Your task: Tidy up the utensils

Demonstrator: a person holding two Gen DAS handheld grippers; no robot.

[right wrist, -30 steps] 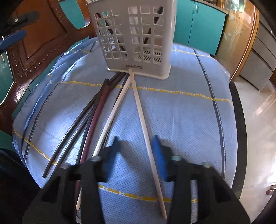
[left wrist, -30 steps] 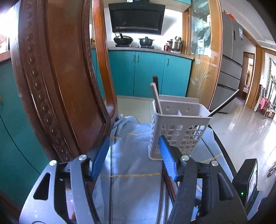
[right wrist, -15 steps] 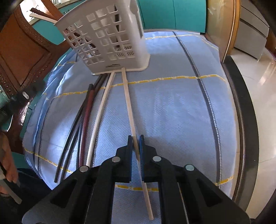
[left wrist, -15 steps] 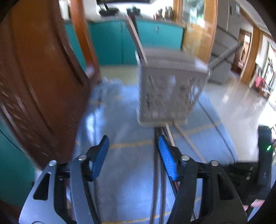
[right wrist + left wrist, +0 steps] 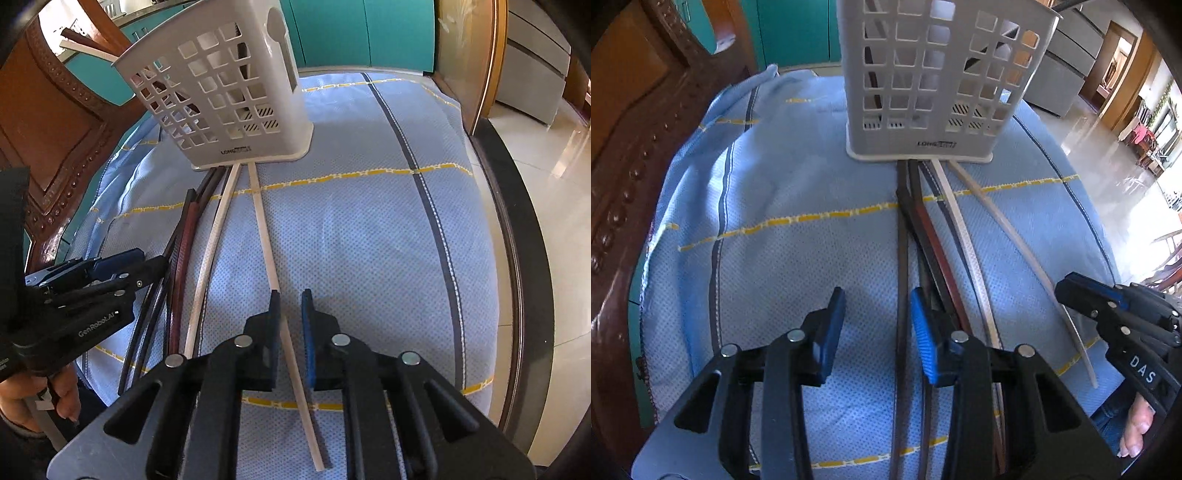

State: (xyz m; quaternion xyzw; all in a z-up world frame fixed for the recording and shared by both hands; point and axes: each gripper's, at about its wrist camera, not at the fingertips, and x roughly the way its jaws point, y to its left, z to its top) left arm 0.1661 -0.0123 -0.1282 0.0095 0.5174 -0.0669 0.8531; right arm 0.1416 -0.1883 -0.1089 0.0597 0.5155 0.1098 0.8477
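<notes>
Because the pale chopstick (image 5: 263, 236) lies with its long axis running from the foot of the white utensil basket (image 5: 221, 92) back toward the camera, it passes lengthwise between the fingers of the right gripper (image 5: 288, 301), and that line is what a closing grip would turn on. The jaws stand narrow around it with a small gap on the blue-pad side; whether the dark pad touches the stick cannot be made out. The left gripper (image 5: 875, 314) hovers wide open over the dark chopsticks (image 5: 903, 258), one of which runs between its fingers, so each hand is nearest its own stick. All the loose sticks rest on the blue cloth (image 5: 783, 236), tips against the basket base. Their near ends are hidden under the gripper bodies, and the basket's contents show only as partial dark and pale sticks through the lattice.
</notes>
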